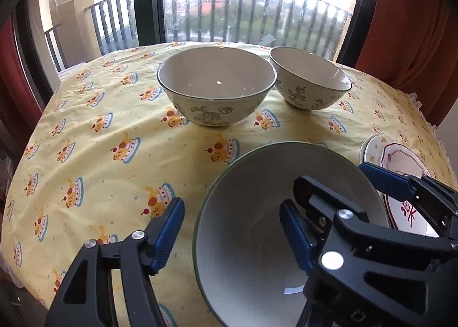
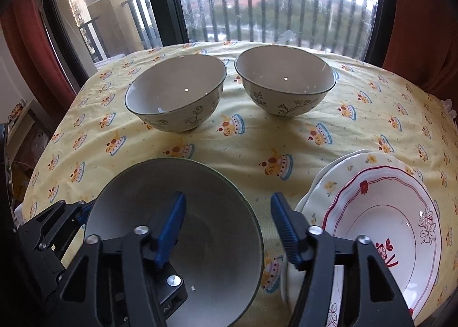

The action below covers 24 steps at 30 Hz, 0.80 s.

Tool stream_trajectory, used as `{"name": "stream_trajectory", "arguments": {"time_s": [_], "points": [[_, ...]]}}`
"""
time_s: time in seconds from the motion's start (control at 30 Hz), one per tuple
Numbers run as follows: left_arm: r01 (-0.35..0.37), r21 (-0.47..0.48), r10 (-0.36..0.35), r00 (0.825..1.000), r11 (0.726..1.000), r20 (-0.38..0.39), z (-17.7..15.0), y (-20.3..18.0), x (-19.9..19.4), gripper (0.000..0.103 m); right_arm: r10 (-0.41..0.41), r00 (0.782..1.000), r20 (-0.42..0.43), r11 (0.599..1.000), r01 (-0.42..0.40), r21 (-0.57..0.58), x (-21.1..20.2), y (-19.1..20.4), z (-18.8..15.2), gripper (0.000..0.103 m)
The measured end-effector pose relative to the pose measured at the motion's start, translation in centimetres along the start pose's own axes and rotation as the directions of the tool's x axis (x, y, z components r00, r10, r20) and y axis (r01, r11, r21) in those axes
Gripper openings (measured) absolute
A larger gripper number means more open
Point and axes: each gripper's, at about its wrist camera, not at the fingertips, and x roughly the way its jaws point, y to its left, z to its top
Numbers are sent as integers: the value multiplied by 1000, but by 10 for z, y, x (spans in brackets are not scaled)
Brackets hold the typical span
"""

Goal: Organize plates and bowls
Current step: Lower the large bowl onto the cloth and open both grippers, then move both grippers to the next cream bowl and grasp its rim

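While far, two bowls apart.

In front of me the round table wears a yellow tablecloth printed all over with little cartoon dogs sitting in cakes, and the cloth lies in soft wrinkles with a white frilled edge showing at its far right side. Behind the table I see a large window with a dark frame, its glass spotted and hazy, and beyond it a balcony railing of upright bars with trees and reddish roofs past that. Rust-red curtains hang at both sides of the window.
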Motion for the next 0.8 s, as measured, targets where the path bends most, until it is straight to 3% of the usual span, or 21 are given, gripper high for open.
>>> {"name": "stream_trajectory", "arguments": {"time_s": [0.17,0.6,0.8], "points": [[-1,-1,1,999,1000,45,1,1,-14,83,12,999,44,1000,-12,-6,-15,4,1,81],[17,25,-21,990,1000,141,17,5,-42,83,25,993,116,999,-21,-31,-44,11,18,83],[-41,29,35,983,999,179,38,14,-40,84,26,989,148,998,-18,-57,-43,16,39,83]]}}
